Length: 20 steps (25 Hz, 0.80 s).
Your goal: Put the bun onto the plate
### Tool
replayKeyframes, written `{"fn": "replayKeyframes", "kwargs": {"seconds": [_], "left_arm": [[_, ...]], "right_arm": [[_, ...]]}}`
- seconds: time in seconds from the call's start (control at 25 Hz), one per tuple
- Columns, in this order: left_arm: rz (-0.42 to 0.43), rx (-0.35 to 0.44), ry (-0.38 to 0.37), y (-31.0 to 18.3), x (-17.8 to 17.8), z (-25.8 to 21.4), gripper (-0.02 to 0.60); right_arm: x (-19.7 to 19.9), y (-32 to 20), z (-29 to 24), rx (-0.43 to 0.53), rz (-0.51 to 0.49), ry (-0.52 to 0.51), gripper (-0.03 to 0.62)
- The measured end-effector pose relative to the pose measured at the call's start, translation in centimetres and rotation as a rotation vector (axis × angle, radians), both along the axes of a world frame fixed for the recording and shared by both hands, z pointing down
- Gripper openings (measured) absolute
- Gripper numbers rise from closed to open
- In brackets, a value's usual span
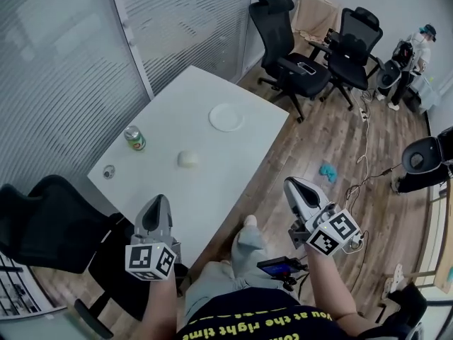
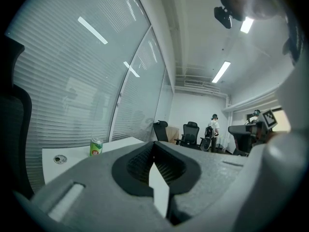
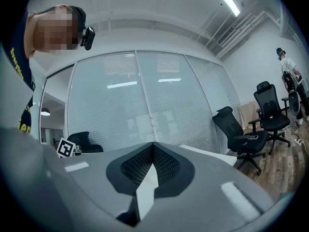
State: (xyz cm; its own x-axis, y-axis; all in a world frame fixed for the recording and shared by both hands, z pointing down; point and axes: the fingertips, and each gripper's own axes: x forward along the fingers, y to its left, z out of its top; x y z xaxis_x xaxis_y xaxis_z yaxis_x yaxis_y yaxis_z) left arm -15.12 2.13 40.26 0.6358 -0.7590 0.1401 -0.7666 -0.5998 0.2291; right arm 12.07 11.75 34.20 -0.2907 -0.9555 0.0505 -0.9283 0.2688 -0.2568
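Bun sits mid-counter, bare surface all round it. Plate lies farther along the counter, apart from the bun. Can stands upright left of the bun, near the counter's left edge; a small round object lies just nearer, by the same edge. Left tool hangs over the counter's near end, jaws together, empty. Right tool is off the counter's right side, above the floor, jaws together, empty. Both well short of the bun.
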Motion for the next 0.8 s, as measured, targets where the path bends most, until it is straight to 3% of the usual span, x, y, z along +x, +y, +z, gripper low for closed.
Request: {"fn": "replayKeyframes", "kwargs": {"seconds": [0.8], "left_arm": [[-0.199, -0.004, -0.012, -10.4, 5.6, -0.6, 0.000]], "right_arm": [[8.2, -15.5, -0.9, 0.006, -0.175, -0.012, 0.005]]}}
